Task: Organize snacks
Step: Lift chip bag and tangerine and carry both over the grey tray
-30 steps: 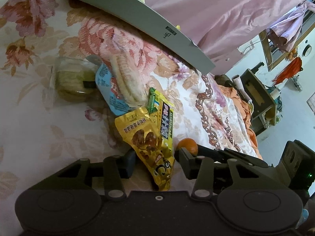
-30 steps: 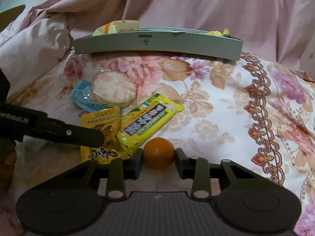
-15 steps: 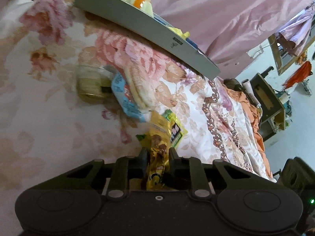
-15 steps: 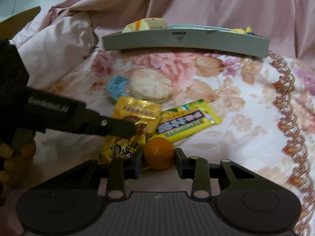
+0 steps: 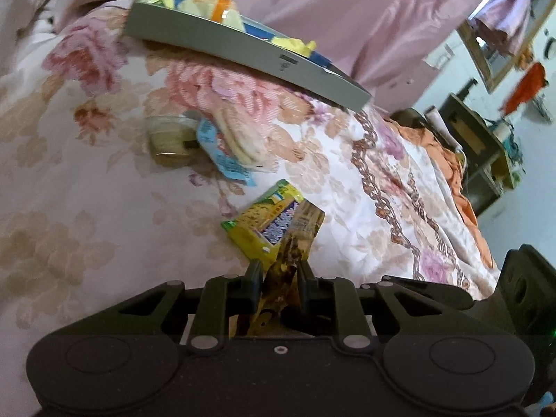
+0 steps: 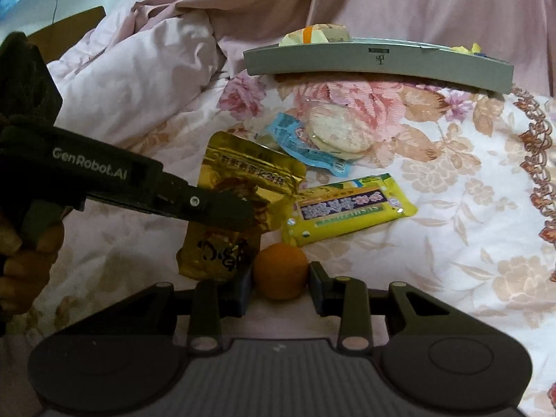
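My left gripper (image 5: 277, 272) is shut on a gold snack pouch (image 5: 295, 243) and holds it lifted above the bed; in the right wrist view the pouch (image 6: 243, 180) hangs from the left gripper (image 6: 239, 213). My right gripper (image 6: 280, 276) is shut on a small orange (image 6: 280, 272) low over the bedspread. A yellow bar packet (image 6: 351, 208) lies beside them. A blue wrapper (image 6: 305, 149) and a round rice cracker pack (image 6: 338, 130) lie farther back. A grey tray (image 6: 378, 64) holding several snacks stands at the back.
A clear pack of round cakes (image 5: 170, 139) lies left of the blue wrapper. A pink quilt (image 6: 139, 80) is piled at the left and behind the tray. The bed edge with an orange sheet (image 5: 448, 173) and room furniture (image 5: 483, 146) lie to the right.
My left gripper closed on the gold pouch and lifted it off the bed. My right gripper kept its hold on the orange and shifted its view leftward.
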`<state>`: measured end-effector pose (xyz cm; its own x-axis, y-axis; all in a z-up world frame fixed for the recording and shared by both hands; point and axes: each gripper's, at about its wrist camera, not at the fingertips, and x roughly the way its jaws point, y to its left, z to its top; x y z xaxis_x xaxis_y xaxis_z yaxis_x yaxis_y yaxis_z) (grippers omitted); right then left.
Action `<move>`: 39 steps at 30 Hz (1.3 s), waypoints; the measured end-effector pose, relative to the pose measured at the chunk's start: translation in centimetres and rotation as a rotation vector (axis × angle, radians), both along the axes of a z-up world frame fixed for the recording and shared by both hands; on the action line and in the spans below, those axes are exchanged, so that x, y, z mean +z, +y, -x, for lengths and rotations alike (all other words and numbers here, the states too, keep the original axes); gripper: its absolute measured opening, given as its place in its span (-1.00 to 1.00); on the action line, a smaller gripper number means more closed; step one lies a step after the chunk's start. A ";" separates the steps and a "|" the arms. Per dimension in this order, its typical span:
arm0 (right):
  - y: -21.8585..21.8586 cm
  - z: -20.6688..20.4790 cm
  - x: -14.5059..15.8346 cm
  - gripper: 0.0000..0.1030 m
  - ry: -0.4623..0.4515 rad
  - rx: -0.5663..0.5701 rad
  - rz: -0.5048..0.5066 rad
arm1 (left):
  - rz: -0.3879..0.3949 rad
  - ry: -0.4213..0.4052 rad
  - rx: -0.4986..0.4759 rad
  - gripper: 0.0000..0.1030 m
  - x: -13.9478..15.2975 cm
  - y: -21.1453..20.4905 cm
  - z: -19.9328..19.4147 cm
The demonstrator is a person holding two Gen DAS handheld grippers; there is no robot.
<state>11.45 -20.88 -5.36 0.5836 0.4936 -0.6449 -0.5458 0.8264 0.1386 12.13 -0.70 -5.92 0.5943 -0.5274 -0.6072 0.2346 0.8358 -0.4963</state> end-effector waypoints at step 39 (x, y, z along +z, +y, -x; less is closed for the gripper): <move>-1.3 0.7 1.0 -0.26 -0.107 -0.094 0.024 | -0.020 -0.157 0.033 -0.64 0.8 -0.5 0.0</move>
